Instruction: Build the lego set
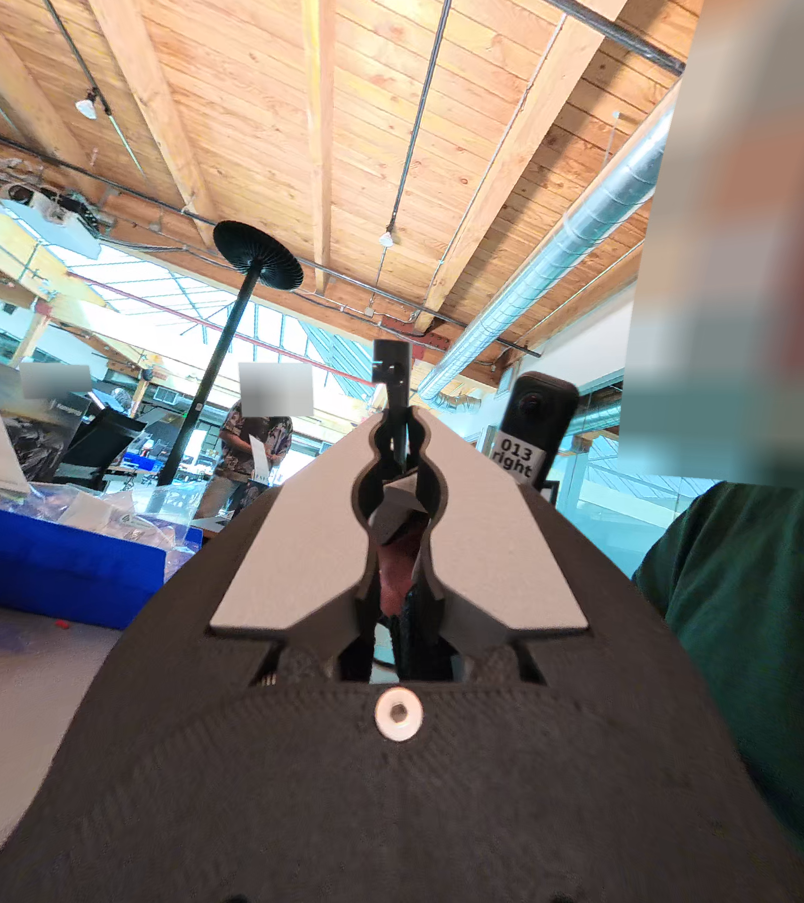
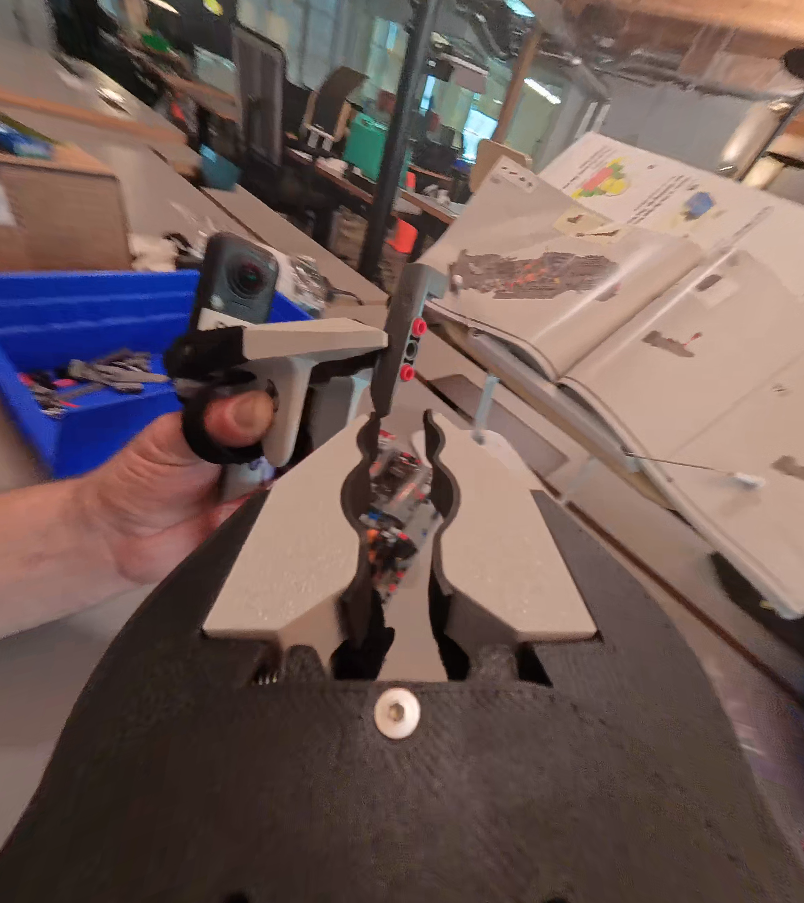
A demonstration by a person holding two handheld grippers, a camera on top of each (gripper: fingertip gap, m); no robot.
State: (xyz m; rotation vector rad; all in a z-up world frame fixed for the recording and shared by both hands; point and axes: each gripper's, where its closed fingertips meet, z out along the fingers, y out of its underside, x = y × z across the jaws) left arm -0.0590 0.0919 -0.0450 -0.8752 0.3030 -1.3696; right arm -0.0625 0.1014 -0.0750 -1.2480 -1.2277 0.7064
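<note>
My left gripper [image 1: 397,415] points up toward the ceiling and is shut on a dark grey lego beam [image 1: 392,386] that sticks out past its tips. In the right wrist view the left gripper [image 2: 380,356] comes in from the left, held by a hand [image 2: 170,488]. The beam [image 2: 402,342] stands upright in it, with two red pins on its side. My right gripper [image 2: 400,420] is open and empty, just below the beam's lower end, which is at its left fingertip. A partly built lego model [image 2: 395,513] shows on the table through the finger gap, blurred.
An open instruction booklet [image 2: 634,303] lies propped at the right. A blue bin [image 2: 72,381] with loose grey parts stands at the left and also shows in the left wrist view [image 1: 48,562]. A black pole [image 2: 390,161] rises behind. A green sleeve [image 1: 756,635] is close at the right. The grippers are tip to tip, or close to it.
</note>
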